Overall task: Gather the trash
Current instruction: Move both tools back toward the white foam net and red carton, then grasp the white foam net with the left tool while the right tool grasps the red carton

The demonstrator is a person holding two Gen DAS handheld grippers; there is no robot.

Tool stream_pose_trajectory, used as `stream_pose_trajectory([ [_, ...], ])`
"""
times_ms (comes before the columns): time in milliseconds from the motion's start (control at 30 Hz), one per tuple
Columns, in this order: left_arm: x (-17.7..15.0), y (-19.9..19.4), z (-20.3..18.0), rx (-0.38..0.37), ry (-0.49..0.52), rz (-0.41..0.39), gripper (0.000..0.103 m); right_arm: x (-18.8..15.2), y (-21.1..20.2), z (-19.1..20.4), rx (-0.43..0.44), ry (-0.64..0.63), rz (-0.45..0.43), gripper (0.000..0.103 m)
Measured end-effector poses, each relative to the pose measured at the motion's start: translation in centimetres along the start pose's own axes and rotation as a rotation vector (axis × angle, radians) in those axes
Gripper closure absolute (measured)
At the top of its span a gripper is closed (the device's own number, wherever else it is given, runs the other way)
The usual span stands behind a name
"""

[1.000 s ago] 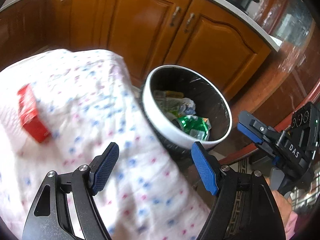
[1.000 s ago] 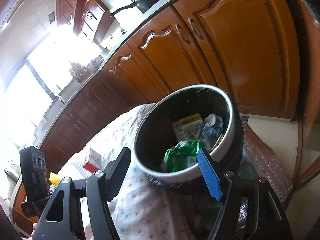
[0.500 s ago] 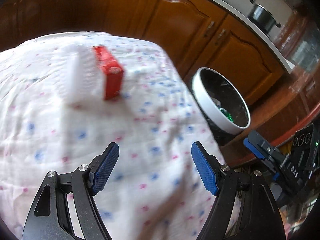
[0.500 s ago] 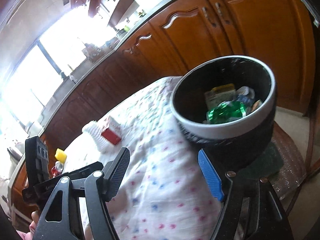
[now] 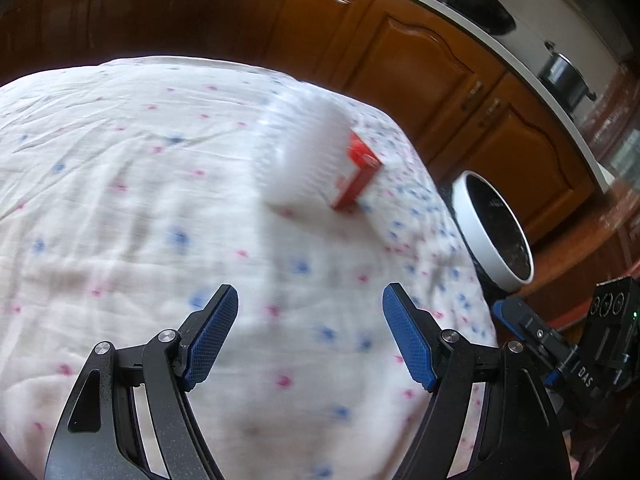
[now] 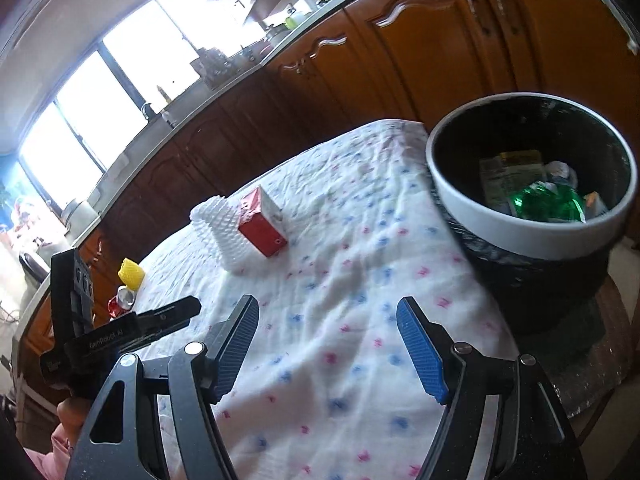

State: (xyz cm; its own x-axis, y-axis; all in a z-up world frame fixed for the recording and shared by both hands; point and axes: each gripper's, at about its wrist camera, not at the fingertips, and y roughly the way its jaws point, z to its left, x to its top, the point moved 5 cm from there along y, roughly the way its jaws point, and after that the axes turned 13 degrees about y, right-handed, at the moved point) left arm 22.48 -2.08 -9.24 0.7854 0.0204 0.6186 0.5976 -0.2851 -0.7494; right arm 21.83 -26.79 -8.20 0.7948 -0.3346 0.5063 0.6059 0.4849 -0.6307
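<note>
Both tongs, left (image 5: pixel 310 336) and right (image 6: pixel 328 346), are hanging wide open and empty over bare flowered cloth (image 6: pixel 360 280) on the counter. Ahead, the red carton (image 6: pixel 262 226) is touching white foam (image 6: pixel 218 226); the bin (image 6: pixel 532 236) is standing past the counter's right edge.

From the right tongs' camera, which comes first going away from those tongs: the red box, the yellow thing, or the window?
Measured from the right tongs:
1. Red box, ahead on the dotted cloth, touching a white foam piece.
2. Yellow thing, off to the left, beyond the cloth's edge.
3. Window, far back left above the counter.
</note>
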Motion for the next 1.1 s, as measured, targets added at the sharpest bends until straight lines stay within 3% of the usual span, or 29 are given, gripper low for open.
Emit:
stream_pose_trajectory([
  [400,2.6,0.7,3.8,0.074,0.005,-0.033,0.028,1.1,4.4,4.2,0.014,-0.157,0.053,0.031],
  [500,3.7,1.2,4.4,0.087,0.023,-0.039,0.035,1.4,5.7,5.0,0.009,-0.193,0.068,0.031],
  [700,6.0,2.8,4.4,0.079,0.059,-0.032,0.039,1.9,8.1,5.8,-0.002,-0.236,0.105,0.036],
  [833,7.1,4.0,4.0,0.059,0.081,-0.026,0.054,2.0,9.0,6.0,-0.006,-0.244,0.117,0.038],
  [900,7.6,4.9,3.6,0.05,0.099,-0.018,0.07,2.2,9.6,6.2,-0.006,-0.248,0.121,0.038],
  [933,7.7,5.2,3.5,0.046,0.111,-0.013,0.086,2.2,9.8,6.3,-0.006,-0.251,0.122,0.038],
  [967,7.7,5.5,3.4,0.042,0.12,-0.007,0.094,2.3,10.0,6.5,-0.006,-0.256,0.123,0.038],
  [1100,7.4,4.7,3.6,0.039,0.121,-0.029,0.094,2.5,11.4,7.5,-0.005,-0.277,0.131,0.04],
])
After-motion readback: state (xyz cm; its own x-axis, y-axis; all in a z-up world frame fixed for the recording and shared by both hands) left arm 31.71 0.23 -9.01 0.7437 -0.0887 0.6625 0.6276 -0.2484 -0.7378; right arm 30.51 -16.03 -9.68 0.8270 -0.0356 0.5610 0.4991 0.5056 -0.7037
